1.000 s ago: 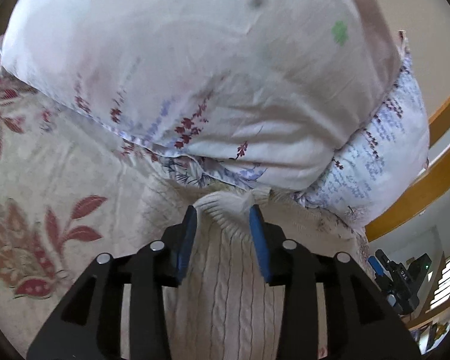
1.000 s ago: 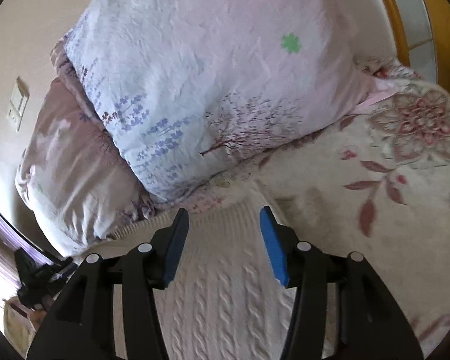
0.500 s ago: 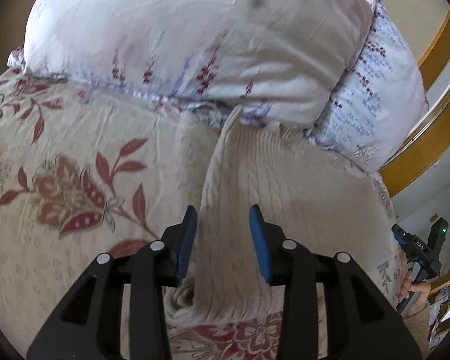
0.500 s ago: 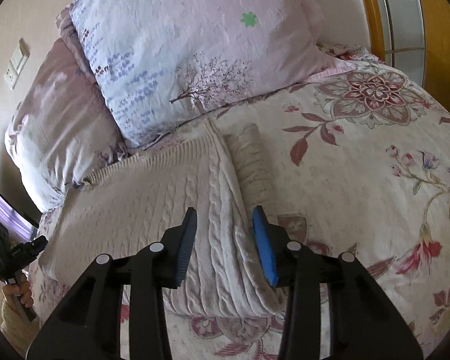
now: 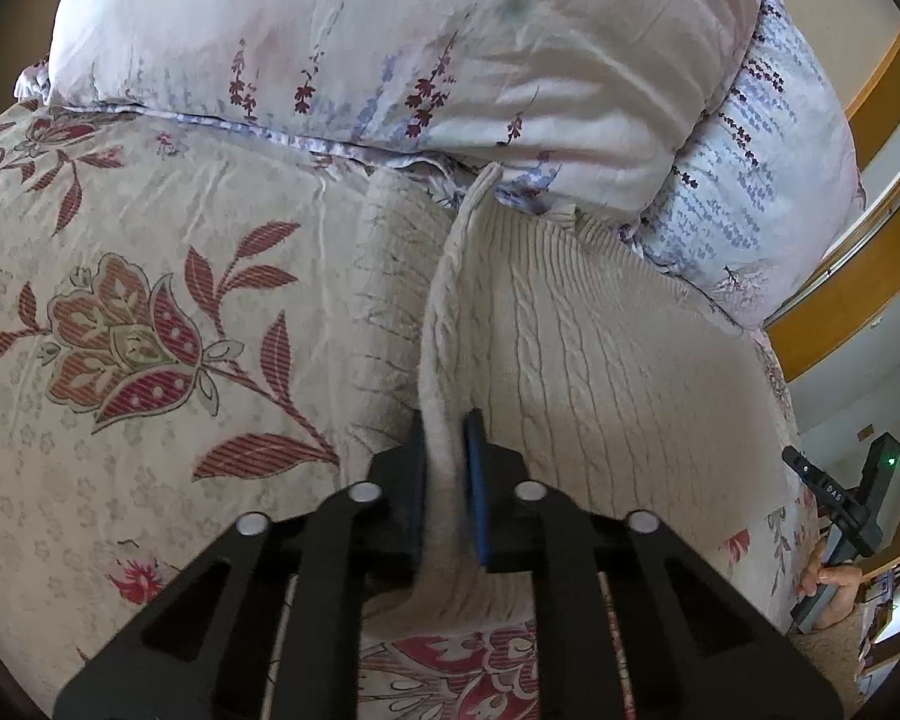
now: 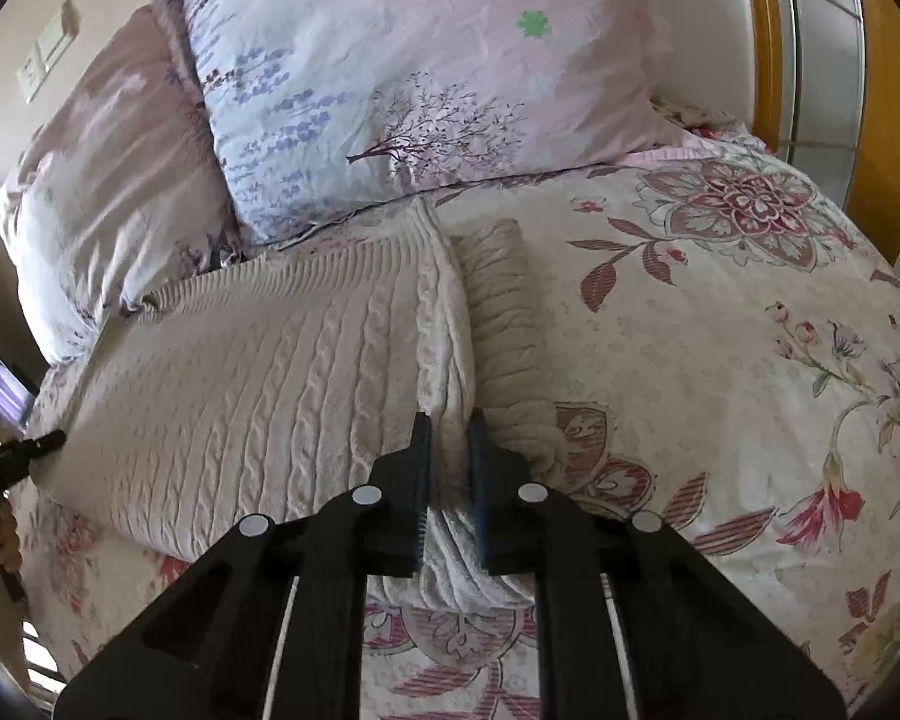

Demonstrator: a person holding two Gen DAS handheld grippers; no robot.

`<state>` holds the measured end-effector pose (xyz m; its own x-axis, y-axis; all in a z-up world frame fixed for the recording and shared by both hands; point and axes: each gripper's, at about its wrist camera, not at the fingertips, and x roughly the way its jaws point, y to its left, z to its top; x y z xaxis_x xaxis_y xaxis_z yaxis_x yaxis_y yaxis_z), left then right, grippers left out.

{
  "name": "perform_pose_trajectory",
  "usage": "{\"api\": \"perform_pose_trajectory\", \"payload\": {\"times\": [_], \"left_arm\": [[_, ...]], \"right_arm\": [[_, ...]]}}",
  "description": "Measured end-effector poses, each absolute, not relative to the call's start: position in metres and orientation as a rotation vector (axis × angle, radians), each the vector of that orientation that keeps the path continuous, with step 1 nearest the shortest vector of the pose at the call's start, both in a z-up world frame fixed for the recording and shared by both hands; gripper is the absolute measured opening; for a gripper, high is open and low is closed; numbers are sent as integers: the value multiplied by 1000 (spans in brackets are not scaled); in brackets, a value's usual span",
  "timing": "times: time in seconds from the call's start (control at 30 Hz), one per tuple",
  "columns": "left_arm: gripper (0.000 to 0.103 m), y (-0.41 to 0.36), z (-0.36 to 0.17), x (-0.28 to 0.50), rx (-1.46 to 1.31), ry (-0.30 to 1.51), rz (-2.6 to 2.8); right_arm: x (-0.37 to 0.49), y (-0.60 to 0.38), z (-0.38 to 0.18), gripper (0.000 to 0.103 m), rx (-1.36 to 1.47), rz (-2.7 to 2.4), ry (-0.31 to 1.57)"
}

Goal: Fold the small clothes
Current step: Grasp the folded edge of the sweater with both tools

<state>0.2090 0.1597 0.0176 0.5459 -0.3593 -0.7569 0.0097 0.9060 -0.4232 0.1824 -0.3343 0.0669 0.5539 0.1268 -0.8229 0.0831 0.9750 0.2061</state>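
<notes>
A cream cable-knit sweater (image 5: 600, 360) is laid flat on a floral bedspread (image 5: 120, 330), its far end touching the pillows (image 5: 390, 48) at the head of the bed. The knit shows vertical rope-like cables across the body and finer ribbing toward the far edge. Along each side of the body a raised ridge of gathered fabric is seen running away from the camera toward the pillows. In the right wrist view a ribbed sleeve (image 6: 504, 312) is seen lying just beside that ridge, on the bedspread side. The left gripper (image 5: 447, 438) has just been closing, and its jaws are now pinched on the near end of the left-hand ridge, with knit bunched between the blue pads. The right gripper (image 6: 448, 438) has likewise just been closing and is clamped on the near end of the right-hand ridge, folds of sweater (image 6: 258, 372) squeezed between the pads and spilling out below them. Each gripper is angled downward at the near hem. At the frame edge of each view, the other gripper held in a hand is partly visible.
</notes>
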Motion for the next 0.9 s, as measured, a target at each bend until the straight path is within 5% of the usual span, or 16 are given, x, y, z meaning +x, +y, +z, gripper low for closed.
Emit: {"api": "perform_pose_trajectory", "payload": {"times": [0.9], "left_arm": [[10,174,17,191,-430,969,-284]], "right_arm": [[172,-327,64,12,105,-140,1065]]}}
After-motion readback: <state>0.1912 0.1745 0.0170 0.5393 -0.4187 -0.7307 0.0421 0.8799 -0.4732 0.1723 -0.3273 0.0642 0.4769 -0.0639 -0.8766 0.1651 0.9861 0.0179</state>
